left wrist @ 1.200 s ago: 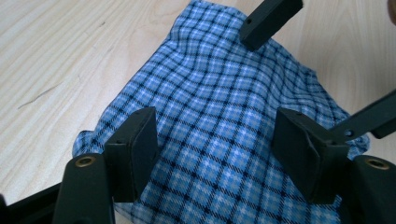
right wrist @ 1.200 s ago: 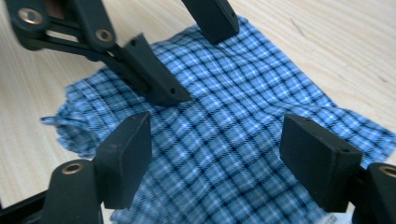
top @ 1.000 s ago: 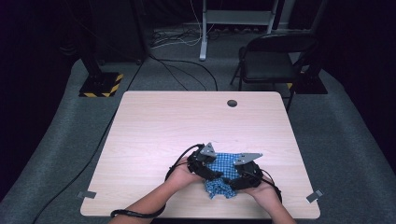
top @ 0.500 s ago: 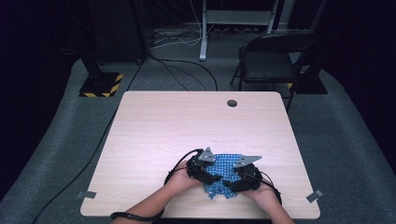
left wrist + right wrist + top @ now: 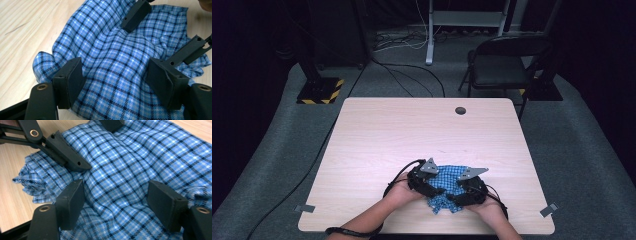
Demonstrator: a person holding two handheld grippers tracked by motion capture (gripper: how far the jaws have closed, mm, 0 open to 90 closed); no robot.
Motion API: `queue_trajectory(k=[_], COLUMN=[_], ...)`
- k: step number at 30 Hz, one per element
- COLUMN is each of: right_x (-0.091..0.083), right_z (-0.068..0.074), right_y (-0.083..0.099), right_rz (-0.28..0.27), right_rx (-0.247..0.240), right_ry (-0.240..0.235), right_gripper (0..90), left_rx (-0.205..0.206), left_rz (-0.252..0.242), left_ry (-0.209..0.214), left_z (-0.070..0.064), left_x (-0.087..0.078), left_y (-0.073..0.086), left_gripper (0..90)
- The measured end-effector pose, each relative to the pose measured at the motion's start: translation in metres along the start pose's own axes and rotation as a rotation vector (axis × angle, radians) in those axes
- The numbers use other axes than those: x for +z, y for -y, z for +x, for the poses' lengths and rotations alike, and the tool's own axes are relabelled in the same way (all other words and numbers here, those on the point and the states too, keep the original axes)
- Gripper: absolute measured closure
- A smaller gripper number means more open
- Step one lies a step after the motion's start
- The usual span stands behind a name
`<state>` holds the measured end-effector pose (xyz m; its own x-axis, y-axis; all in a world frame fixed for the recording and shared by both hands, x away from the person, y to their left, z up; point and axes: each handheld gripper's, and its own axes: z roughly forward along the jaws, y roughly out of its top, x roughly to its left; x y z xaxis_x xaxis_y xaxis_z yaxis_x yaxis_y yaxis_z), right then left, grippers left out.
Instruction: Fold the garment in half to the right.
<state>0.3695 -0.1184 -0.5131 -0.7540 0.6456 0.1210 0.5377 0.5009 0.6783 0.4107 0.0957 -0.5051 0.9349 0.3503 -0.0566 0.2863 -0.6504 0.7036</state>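
Dark floor and a black chair (image 5: 504,65) are framing the pale wooden tabletop (image 5: 412,135), and we are working close to its near edge, a little right of the middle. That is where the blue checked cloth (image 5: 447,187) is lying, bunched and rumpled between our two tools. We are holding the left gripper (image 5: 116,77) with its jaws spread wide, pressing down onto the fabric without pinching any of it; we are keeping the right gripper (image 5: 116,200) just as wide over the cloth beside it. We judge the job is barely started: nothing is gripped, and folds are crowding the near side. Crumpled as it is, the cloth is showing no clear long axis, though it is spreading mostly along the near edge.
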Motion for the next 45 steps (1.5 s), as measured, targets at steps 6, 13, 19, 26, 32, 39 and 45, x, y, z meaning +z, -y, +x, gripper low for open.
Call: queue_trajectory(k=[6,13,19,26,32,39,45], right_x=[0.015,0.033,0.047,0.052,0.051,0.031,0.014], right_z=[0.012,0.028,0.038,0.041,0.04,0.036,0.033], right_y=[-0.015,-0.032,-0.042,-0.047,-0.047,-0.055,-0.065], right_rz=[0.012,0.016,0.001,0.002,-0.006,-0.048,-0.042], right_rx=[-0.013,-0.024,-0.025,-0.024,-0.02,-0.03,-0.164], right_ry=[-0.007,-0.013,-0.009,-0.002,-0.017,-0.038,-0.011], right_gripper=[29.1,28.5,28.4,28.3,25.1,19.7,19.2], left_rx=[-0.026,-0.032,-0.039,-0.047,-0.059,-0.089,-0.07], left_rz=[0.006,0.009,-0.004,-0.028,-0.05,-0.086,-0.103], left_ry=[-0.022,-0.044,-0.042,-0.049,-0.056,-0.068,-0.059], left_z=[0.008,0.018,0.028,0.032,0.03,0.028,0.018], left_x=[-0.017,-0.036,-0.047,-0.05,-0.051,-0.066,-0.081], left_y=[0.016,0.033,0.045,0.052,0.052,0.047,0.046], left_gripper=[28.7,28.6,28.6,28.6,26.6,21.4,21.0])
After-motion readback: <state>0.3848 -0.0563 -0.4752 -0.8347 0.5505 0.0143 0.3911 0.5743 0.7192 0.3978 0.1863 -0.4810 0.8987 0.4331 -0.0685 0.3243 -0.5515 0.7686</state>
